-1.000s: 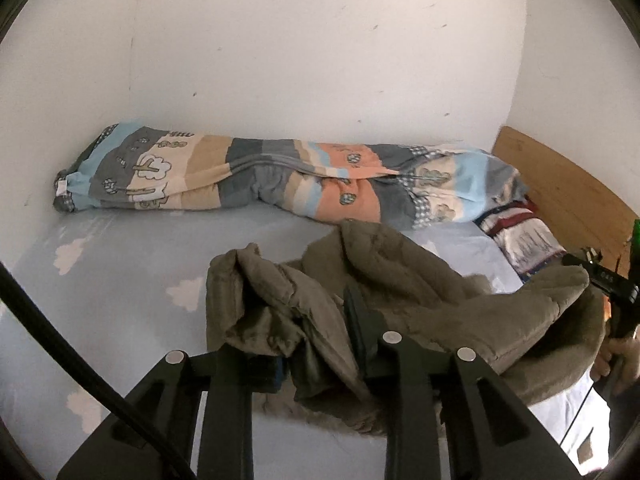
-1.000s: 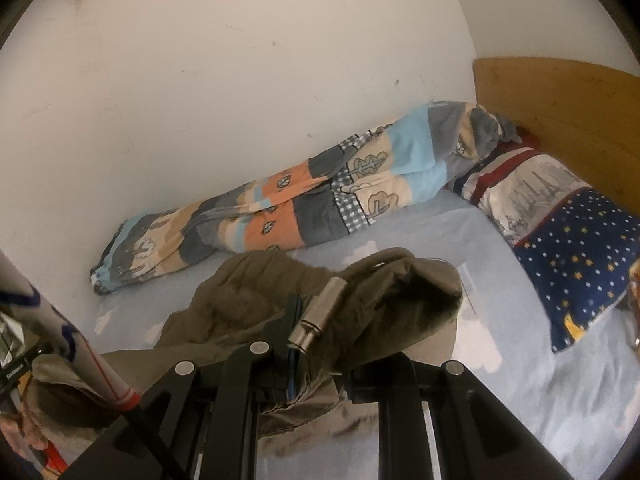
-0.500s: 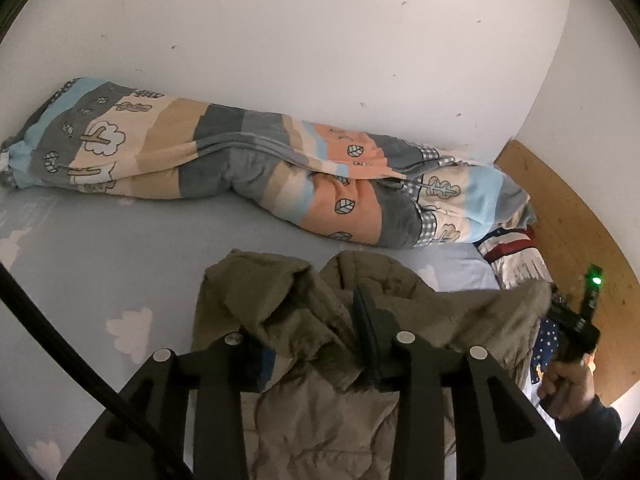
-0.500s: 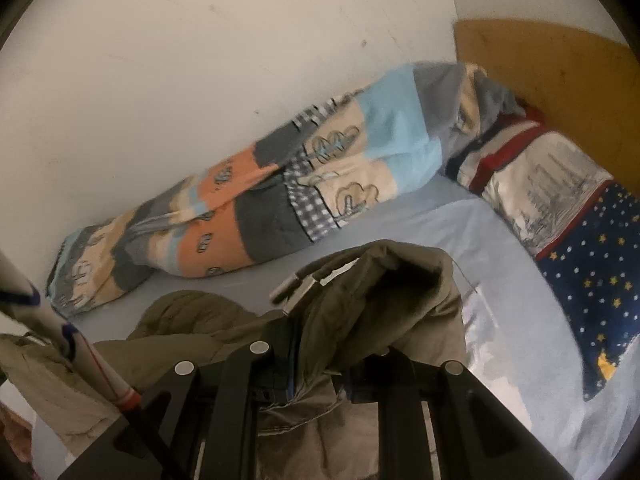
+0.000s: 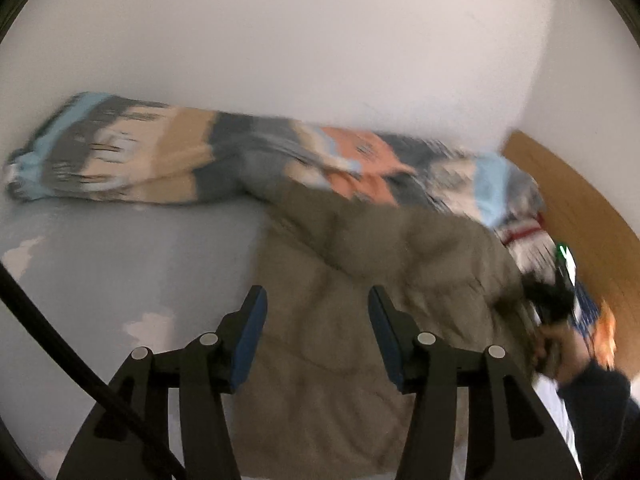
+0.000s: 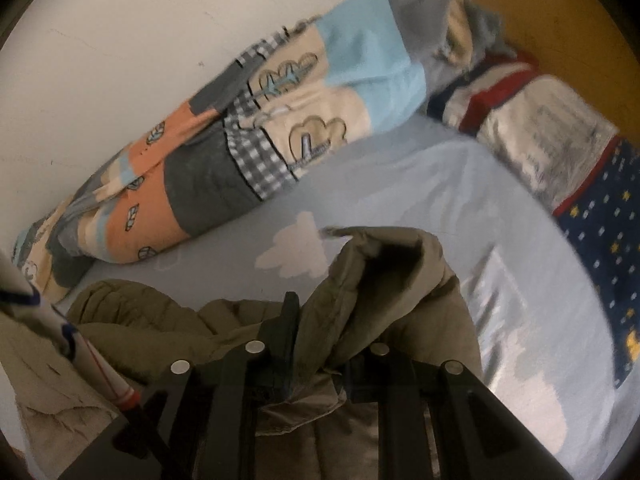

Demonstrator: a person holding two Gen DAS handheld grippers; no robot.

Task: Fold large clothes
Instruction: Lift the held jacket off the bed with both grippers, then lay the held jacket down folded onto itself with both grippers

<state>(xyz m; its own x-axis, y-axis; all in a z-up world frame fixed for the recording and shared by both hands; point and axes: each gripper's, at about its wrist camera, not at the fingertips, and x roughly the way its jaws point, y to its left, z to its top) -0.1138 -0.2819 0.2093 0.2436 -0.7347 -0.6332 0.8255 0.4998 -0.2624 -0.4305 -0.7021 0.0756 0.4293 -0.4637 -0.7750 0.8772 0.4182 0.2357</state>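
Observation:
An olive-brown padded jacket [image 5: 360, 288] lies spread on the light blue bed sheet [image 5: 120, 264], blurred by motion in the left wrist view. My left gripper [image 5: 316, 320] is open and empty just above the jacket's near part. My right gripper [image 6: 320, 344] is shut on a bunched fold of the jacket [image 6: 384, 280] and holds it up off the sheet [image 6: 420, 184]. In the left wrist view the right gripper [image 5: 560, 292] shows at the jacket's far right edge, in a hand.
A rolled patterned quilt [image 5: 200, 160] lies along the white wall, also in the right wrist view [image 6: 280, 120]. Pillows [image 6: 580, 168] lie by the wooden headboard [image 5: 580, 208] on the right. A white cable [image 6: 60, 340] crosses the lower left.
My left gripper has let go of the jacket and opened; the jacket has dropped and spread over the sheet. My right gripper still holds its fold and has swung toward the pillows.

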